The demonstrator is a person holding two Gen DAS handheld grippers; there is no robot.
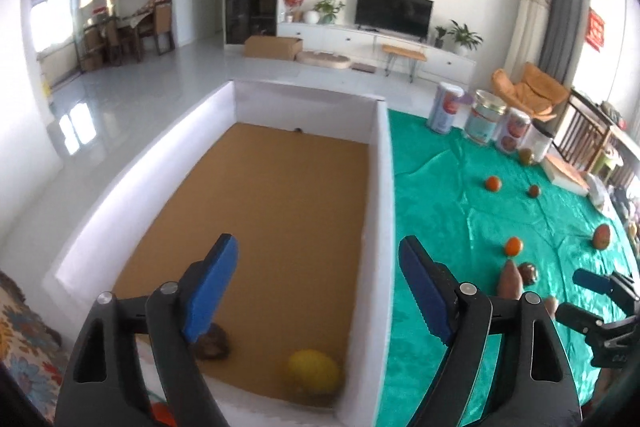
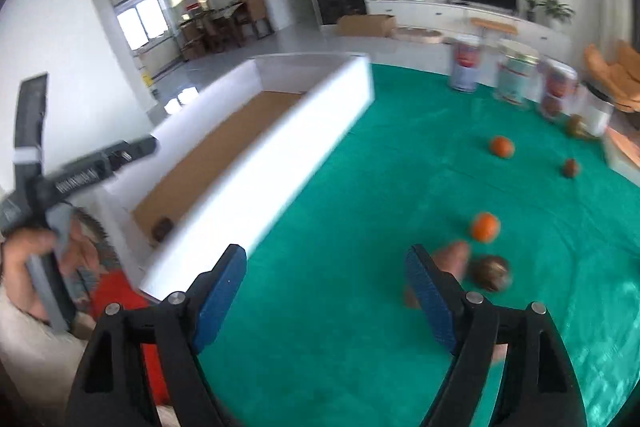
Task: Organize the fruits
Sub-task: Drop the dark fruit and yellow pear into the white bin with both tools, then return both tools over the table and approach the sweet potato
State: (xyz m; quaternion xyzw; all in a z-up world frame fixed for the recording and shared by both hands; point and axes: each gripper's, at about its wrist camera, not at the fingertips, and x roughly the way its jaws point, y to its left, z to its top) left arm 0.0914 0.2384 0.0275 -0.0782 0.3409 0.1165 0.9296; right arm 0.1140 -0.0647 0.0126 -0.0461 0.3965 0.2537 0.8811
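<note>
Fruit sorting looks barely begun: only a yellow fruit [image 1: 314, 371] and a brown one [image 1: 212, 345] lie inside the white box [image 1: 384, 187]. Several more wait scattered on the green cloth [image 2: 360, 227]. Left gripper [image 1: 320, 291] and right gripper [image 2: 326, 299] both hang spread, holding nothing.

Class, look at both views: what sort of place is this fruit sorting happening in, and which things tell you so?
Most likely a home living room: a TV on a low white cabinet, potted plants beside it, and a dining table in the adjoining area.
</note>
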